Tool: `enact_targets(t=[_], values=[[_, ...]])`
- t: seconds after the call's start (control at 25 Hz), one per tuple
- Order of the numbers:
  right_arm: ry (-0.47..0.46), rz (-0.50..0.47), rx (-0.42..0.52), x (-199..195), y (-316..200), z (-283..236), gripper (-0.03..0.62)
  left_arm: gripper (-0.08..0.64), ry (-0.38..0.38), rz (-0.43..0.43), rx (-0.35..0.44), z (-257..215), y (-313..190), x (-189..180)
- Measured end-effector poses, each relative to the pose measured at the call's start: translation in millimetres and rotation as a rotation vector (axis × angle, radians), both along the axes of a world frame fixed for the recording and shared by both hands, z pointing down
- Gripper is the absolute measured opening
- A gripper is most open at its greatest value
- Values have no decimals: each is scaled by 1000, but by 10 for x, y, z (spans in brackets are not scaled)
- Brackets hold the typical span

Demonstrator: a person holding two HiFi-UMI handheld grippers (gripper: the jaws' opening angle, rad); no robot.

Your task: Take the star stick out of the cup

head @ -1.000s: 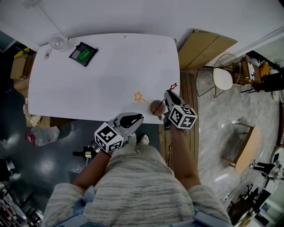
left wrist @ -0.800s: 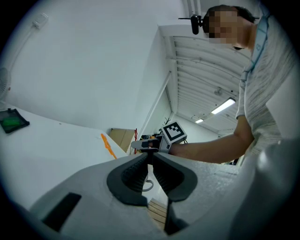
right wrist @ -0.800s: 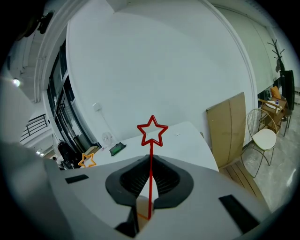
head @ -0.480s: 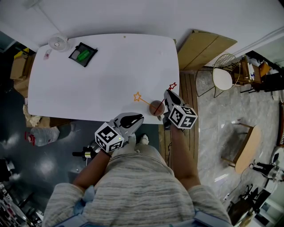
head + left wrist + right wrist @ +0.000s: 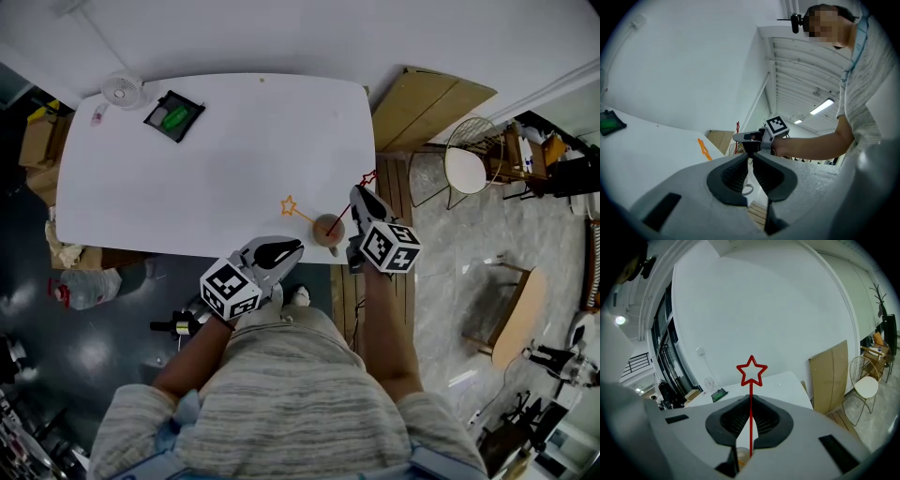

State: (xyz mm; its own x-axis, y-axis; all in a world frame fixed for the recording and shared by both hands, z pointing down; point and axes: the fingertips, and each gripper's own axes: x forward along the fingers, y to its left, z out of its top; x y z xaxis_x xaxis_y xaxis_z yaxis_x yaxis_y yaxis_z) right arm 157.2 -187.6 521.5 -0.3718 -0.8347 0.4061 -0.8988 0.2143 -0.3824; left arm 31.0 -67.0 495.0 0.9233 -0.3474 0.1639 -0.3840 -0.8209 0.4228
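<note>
Your right gripper [image 5: 359, 192] has just been closing and now pinches the red star stick [image 5: 751, 397] below its star, ready to draw it out. Its foot seems to sit in the cup [image 5: 327, 230] at the tabletop's [image 5: 216, 178] near right corner, beside the orange star stick [image 5: 300, 213]. Your left gripper [image 5: 291, 248] waits off the near edge, jaws together on nothing, leaving room.

Left tongs [image 5: 749, 154], right tongs [image 5: 751, 398] closed
</note>
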Motion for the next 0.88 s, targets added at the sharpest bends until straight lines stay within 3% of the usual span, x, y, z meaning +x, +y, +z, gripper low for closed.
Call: enact_targets(t=[0.88], values=[[60,-64,178,-166,-120,-893,18,43,18,22,17,-61,29,13]])
